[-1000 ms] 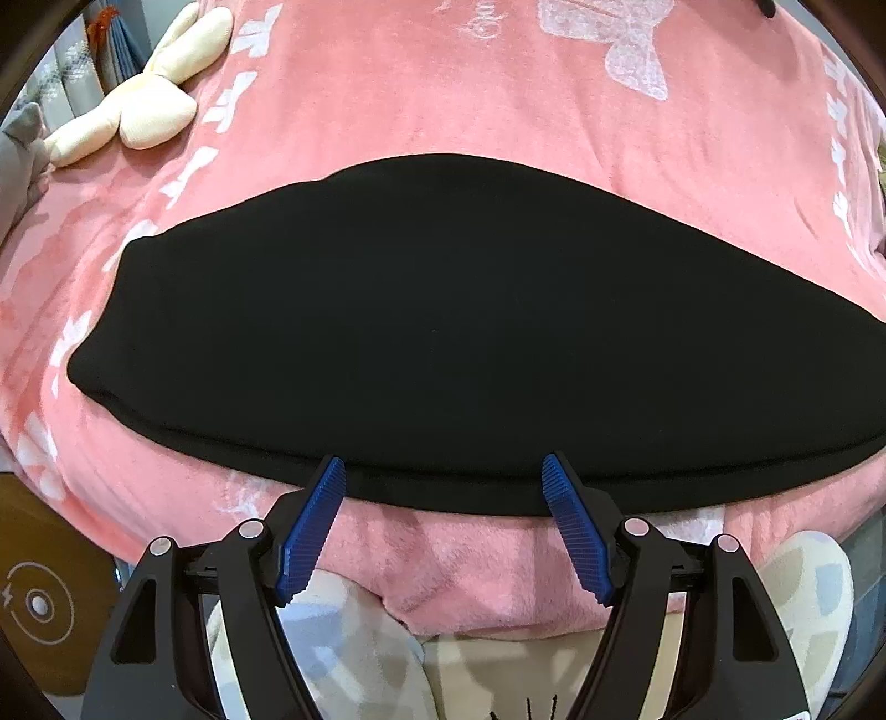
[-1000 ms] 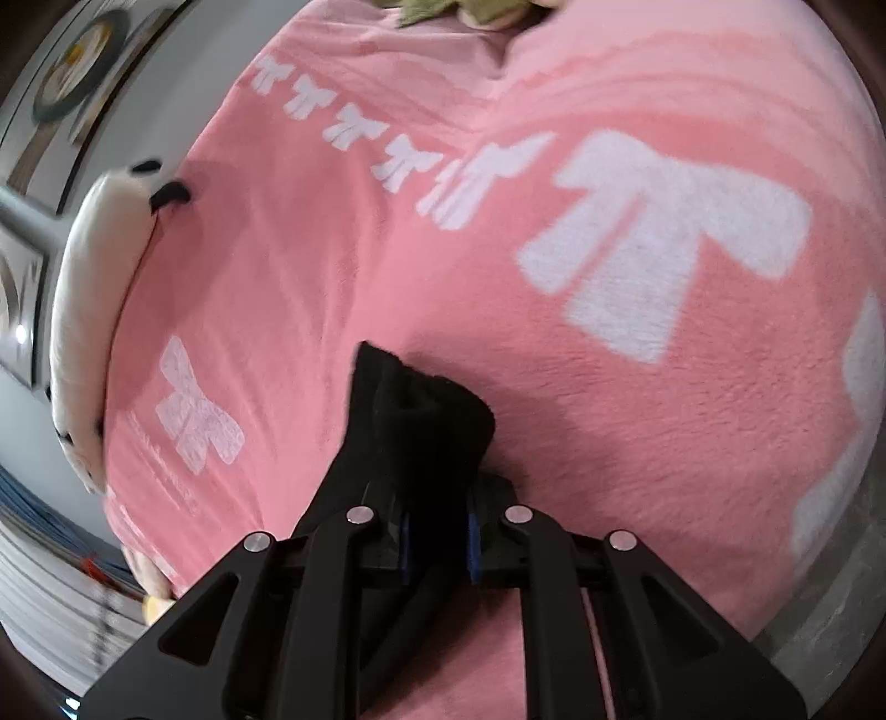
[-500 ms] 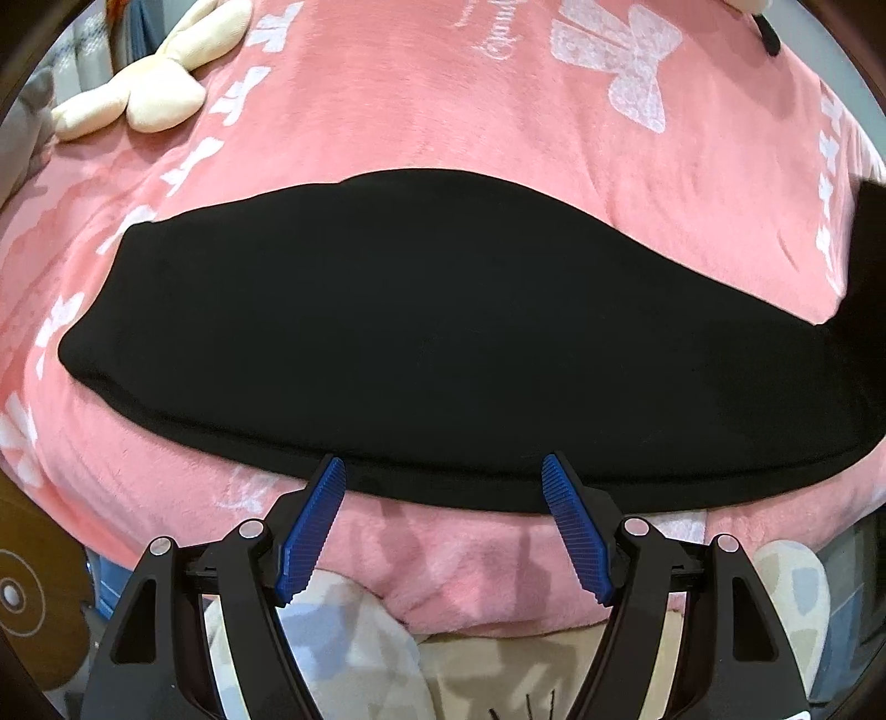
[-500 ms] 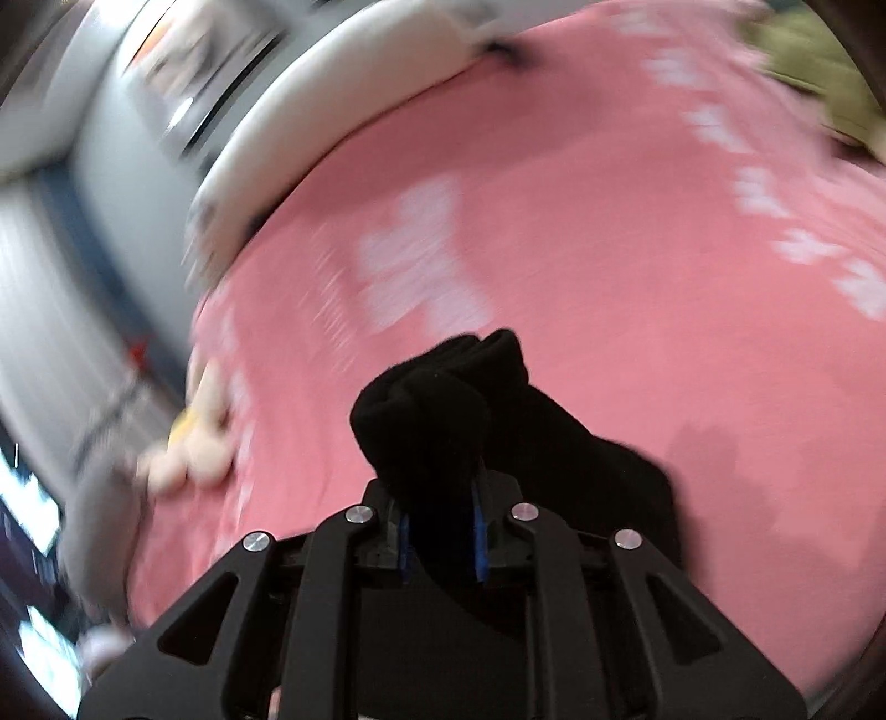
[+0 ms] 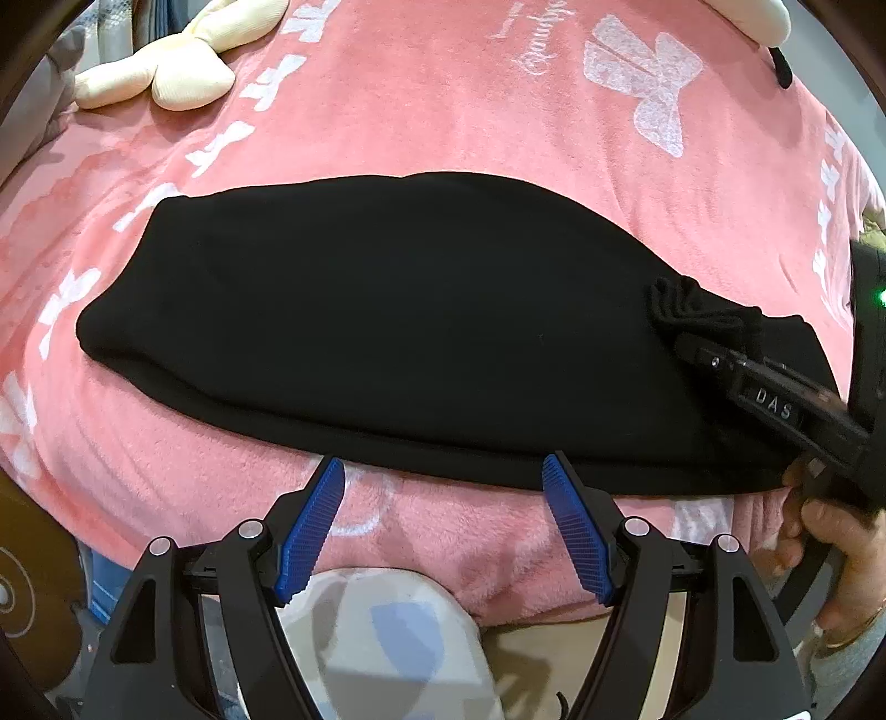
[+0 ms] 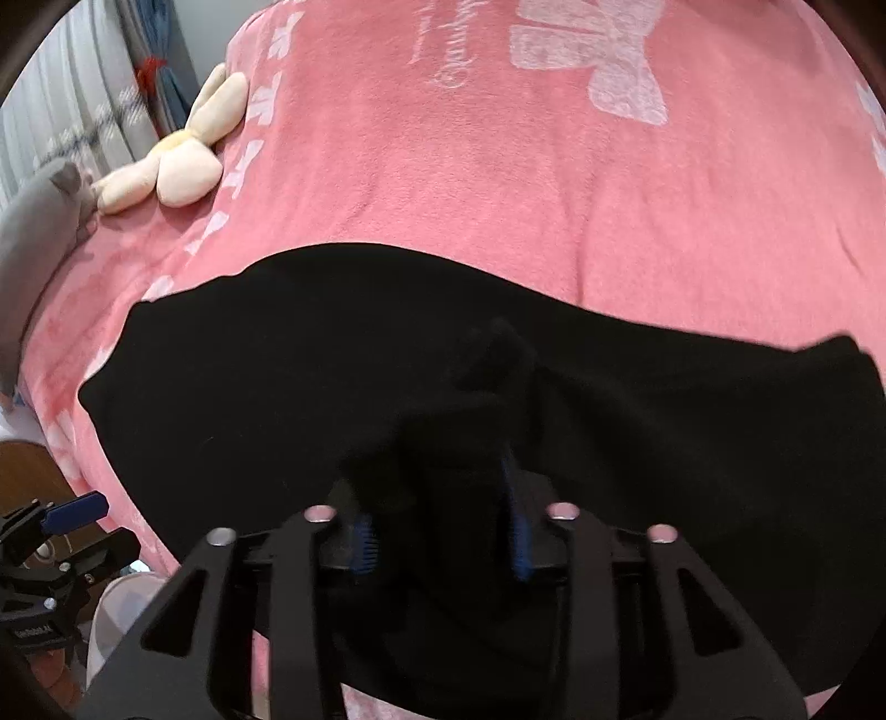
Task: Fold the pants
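The black pants [image 5: 387,310] lie flat across the pink blanket [image 5: 443,111] on the bed. My left gripper [image 5: 443,471] is open and empty, its blue pads just short of the pants' near edge. My right gripper [image 6: 437,520] is partly open around a bunched end of the pants [image 6: 487,376], which it holds over the flat layer. In the left wrist view the right gripper [image 5: 686,332] comes in from the right with the bunched cloth at its tips. The left gripper shows at the lower left of the right wrist view [image 6: 77,509].
A cream plush rabbit [image 5: 166,72] lies at the far left of the bed, next to a grey cushion [image 6: 39,232]. A white plush [image 5: 764,11] is at the far right. The bed's near edge runs under my left gripper, with a patterned slipper [image 5: 387,637] below.
My right gripper has swung the pants' end up and leftward over the flat part, and its jaws have loosened from tightly shut. The left gripper has stayed at the near edge, shifting slightly.
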Motion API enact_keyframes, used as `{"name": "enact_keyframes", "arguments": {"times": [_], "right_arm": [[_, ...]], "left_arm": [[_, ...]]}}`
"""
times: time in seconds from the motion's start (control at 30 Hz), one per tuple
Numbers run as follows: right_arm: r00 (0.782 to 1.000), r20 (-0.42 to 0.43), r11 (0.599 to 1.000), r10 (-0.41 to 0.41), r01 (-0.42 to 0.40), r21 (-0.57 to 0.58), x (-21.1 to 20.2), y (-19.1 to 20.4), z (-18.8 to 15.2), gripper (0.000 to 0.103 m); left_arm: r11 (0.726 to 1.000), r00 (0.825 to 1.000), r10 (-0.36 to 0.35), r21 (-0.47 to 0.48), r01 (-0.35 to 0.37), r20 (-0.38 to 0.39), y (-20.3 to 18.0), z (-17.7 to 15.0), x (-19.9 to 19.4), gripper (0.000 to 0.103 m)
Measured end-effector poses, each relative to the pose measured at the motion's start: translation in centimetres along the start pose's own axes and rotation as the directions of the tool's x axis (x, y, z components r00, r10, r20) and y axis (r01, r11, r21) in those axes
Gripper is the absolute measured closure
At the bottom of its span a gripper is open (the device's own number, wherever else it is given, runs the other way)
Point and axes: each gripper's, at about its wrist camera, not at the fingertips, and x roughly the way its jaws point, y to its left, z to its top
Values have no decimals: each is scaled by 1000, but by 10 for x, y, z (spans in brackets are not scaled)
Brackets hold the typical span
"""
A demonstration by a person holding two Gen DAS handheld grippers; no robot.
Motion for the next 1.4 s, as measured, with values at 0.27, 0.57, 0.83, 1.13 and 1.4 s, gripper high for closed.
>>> {"name": "enact_keyframes", "arguments": {"times": [0.27, 0.57, 0.83, 1.13, 1.4], "right_arm": [[1000, -12, 999, 17, -18, -50, 4, 23, -12, 53], [993, 110, 992, 29, -42, 115, -80, -25, -19, 78], [963, 153, 835, -221, 106, 540, -156, -181, -66, 55], [988, 131, 765, 83, -148, 627, -93, -193, -84, 45], [977, 214, 891, -25, -75, 447, -136, -172, -43, 86]], "left_arm": [[998, 998, -55, -11, 55, -11, -2, -2, 2, 32], [998, 998, -60, -19, 60, -9, 1, 1, 2, 32], [998, 999, -44, -48, 44, -7, 5, -1, 0, 31], [996, 999, -45, -81, 43, -23, 0, 3, 3, 31], [998, 1000, -5, -55, 4, -10, -9, 7, 0, 31]]}}
